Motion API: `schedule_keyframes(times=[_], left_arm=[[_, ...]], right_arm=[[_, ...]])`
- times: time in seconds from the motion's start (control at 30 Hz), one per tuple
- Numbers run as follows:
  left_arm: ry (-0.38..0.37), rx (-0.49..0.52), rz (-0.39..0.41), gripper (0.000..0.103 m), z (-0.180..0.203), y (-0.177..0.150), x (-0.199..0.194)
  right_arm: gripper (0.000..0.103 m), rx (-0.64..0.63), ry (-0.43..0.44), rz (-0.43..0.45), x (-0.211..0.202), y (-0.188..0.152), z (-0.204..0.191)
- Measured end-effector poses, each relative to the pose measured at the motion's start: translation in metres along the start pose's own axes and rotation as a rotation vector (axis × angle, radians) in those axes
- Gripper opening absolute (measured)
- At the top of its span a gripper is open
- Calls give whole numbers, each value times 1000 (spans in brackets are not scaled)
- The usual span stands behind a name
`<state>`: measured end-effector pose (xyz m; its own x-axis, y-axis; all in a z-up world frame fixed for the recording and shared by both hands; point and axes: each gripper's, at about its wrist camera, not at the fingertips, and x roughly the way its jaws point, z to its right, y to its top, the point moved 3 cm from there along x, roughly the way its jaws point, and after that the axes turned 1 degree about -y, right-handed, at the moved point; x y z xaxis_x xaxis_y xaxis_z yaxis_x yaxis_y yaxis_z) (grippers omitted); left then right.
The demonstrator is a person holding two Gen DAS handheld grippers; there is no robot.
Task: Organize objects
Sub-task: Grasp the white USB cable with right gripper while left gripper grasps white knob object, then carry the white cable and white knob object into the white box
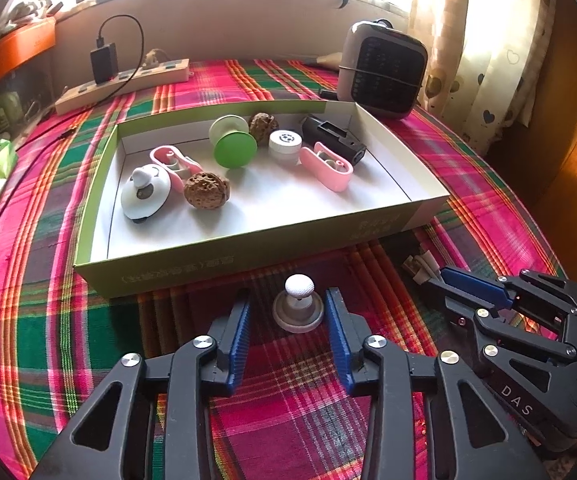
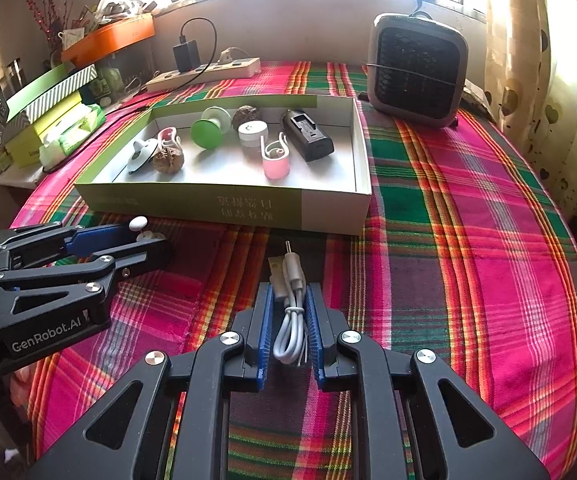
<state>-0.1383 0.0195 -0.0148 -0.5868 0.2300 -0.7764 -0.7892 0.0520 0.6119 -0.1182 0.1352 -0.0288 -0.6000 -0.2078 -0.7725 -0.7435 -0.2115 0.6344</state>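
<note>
L tongs point(image 1: 286, 320) part-open, pads either side of small white-knobbed grey suction cup point(image 1: 297, 309) w/o touching, R tongs point(image 2: 288, 320) clamped on coiled white USB cable point(image 2: 288, 334); risk: round knob squirts out, cable snags rim of green cardboard tray point(image 2: 224, 206) ahead.

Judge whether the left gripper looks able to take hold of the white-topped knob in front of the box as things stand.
Probably yes: the white-topped knob stands on the cloth between the left gripper's open jaws, with nothing else between them.
</note>
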Motion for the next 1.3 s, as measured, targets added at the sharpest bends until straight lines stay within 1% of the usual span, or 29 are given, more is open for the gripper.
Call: schedule_keyframes(times=[0.17,0.73,1.0,1.3], left_arm=[[0,0,0,24,0,0,0],[3,-1,2,24,-1,-1,-1],[20,21,38,24,2,1,-10],[22,25,54,24,3,3,-14]], right_arm=[[18,0,0,0,0,0,0],[18,0,-3,2,-1,0,0],[18,-2,11,21,-4,0,-1],[18,-1,20,40,-9,4,-1]])
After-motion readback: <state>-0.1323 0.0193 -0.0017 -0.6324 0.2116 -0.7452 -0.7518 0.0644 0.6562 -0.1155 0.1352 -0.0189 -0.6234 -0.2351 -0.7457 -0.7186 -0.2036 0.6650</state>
